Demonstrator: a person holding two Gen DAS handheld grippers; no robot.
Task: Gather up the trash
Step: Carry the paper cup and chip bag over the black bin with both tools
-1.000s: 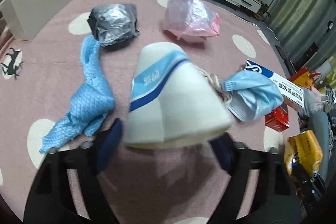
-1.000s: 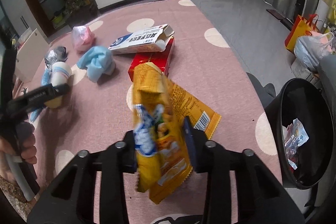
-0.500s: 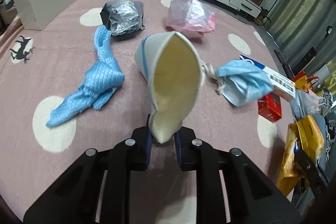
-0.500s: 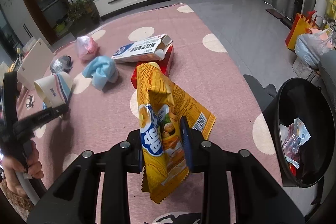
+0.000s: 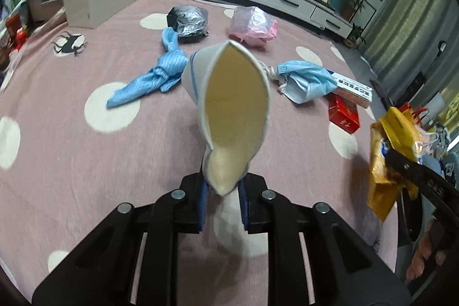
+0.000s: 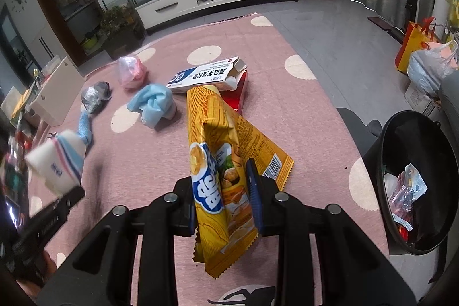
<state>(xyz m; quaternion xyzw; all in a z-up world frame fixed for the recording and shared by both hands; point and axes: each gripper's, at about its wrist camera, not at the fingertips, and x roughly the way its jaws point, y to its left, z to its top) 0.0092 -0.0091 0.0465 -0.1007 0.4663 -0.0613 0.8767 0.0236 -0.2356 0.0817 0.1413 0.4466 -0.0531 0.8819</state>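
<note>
A: Now that the left gripper (image 5: 222, 198) has closed from a wide cradle to a pinch on the rim, where is the paper cup (image 5: 233, 111)?

B: Lifted at frame centre, flattened, mouth toward the lens. The right gripper (image 6: 222, 204) stays clenched on the yellow snack bag (image 6: 221, 171). Both seem ready for the black bin (image 6: 447, 162) at right, while the rug's (image 6: 301, 119) litter waits

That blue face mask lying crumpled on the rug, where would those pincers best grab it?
Probably the raised fold in the middle of the blue face mask, coming straight down from above. It lies bunched on the rug, so the hump stands up for two fingers to close across. The thin ear loops at its left end look too slight.
</note>
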